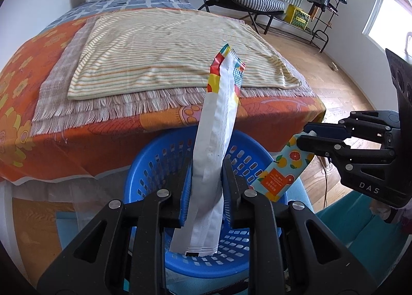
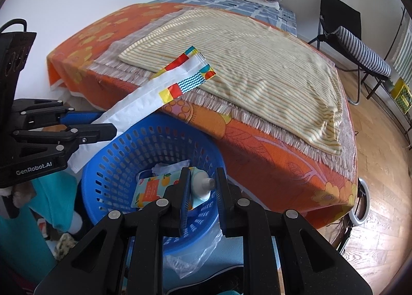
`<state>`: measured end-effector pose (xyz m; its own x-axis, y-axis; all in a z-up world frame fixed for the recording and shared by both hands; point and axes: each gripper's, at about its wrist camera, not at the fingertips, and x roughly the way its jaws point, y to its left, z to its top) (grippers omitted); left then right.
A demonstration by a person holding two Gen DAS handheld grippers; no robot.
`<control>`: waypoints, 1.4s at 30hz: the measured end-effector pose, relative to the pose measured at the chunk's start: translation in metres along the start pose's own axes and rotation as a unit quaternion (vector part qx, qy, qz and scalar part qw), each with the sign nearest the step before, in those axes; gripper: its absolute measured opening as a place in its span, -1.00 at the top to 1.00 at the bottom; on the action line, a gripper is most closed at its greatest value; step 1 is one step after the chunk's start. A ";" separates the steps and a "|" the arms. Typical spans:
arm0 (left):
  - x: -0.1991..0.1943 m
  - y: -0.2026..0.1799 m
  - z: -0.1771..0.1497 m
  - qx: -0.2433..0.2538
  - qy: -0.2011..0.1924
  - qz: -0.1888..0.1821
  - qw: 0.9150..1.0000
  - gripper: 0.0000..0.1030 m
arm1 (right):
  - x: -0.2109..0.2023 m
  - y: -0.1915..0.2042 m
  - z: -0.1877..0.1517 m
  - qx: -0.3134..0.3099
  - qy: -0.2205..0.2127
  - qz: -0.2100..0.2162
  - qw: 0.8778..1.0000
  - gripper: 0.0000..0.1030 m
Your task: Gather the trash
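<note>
My left gripper (image 1: 206, 181) is shut on a long white wrapper with a coloured end (image 1: 219, 125) and holds it upright over the blue basket (image 1: 146, 166). It also shows in the right wrist view (image 2: 144, 104) held by the left gripper (image 2: 110, 125). My right gripper (image 2: 202, 186) is shut on the spout end of a fruit-print drink pouch (image 2: 152, 189), which hangs over the basket (image 2: 108, 163). In the left wrist view the pouch (image 1: 283, 171) dangles from the right gripper (image 1: 303, 137) at the basket's right rim.
The basket stands against a bed with an orange floral cover (image 2: 270, 156), a striped cloth (image 1: 167, 52) and a fringed mat. White crumpled trash (image 2: 167, 167) lies in the basket. A clear plastic bag (image 2: 190, 256) lies beside it. Teal fabric (image 2: 54, 192) is at the left.
</note>
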<state>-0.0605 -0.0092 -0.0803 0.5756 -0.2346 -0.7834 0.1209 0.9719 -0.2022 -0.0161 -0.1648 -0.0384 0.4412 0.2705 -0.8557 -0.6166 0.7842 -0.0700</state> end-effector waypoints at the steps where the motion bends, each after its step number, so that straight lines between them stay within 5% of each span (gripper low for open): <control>1: 0.000 0.000 0.000 0.000 0.002 0.001 1.000 0.61 | 0.001 0.001 0.000 -0.001 0.002 0.001 1.000 0.68; 4: 0.002 0.000 -0.001 -0.001 0.008 0.003 1.000 0.48 | 0.002 0.004 -0.001 -0.002 0.007 0.006 1.000 0.67; 16: 0.005 -0.001 -0.001 0.000 0.015 0.007 1.000 0.47 | 0.012 0.004 -0.003 0.015 0.028 0.018 0.999 0.65; 20: 0.007 0.001 0.000 -0.003 0.017 0.010 1.000 0.35 | 0.014 -0.001 -0.004 0.035 0.033 0.028 0.998 0.29; 22: 0.006 0.002 0.000 -0.005 0.013 0.013 1.000 0.11 | 0.014 -0.003 -0.004 0.041 0.031 0.030 0.998 0.24; 29: 0.006 0.003 0.003 -0.007 0.010 0.020 1.000 0.08 | 0.014 -0.005 -0.004 0.050 0.034 0.032 0.998 0.08; 32: 0.005 0.003 0.004 -0.009 0.005 0.026 1.000 -0.20 | 0.015 -0.007 -0.004 0.054 0.036 0.031 0.997 0.07; 38: 0.001 0.007 0.011 -0.020 -0.004 0.032 0.999 -0.33 | 0.013 -0.012 -0.002 0.067 0.030 0.030 0.997 -0.21; 42: -0.003 0.009 0.017 -0.026 -0.014 0.035 0.999 -0.40 | 0.011 -0.018 0.001 0.081 0.022 0.030 0.996 -0.22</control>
<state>-0.0475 0.0002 -0.0693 0.6033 -0.1647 -0.7803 0.0384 0.9833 -0.1779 0.0007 -0.1753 -0.0455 0.3748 0.2973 -0.8781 -0.5262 0.8481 0.0625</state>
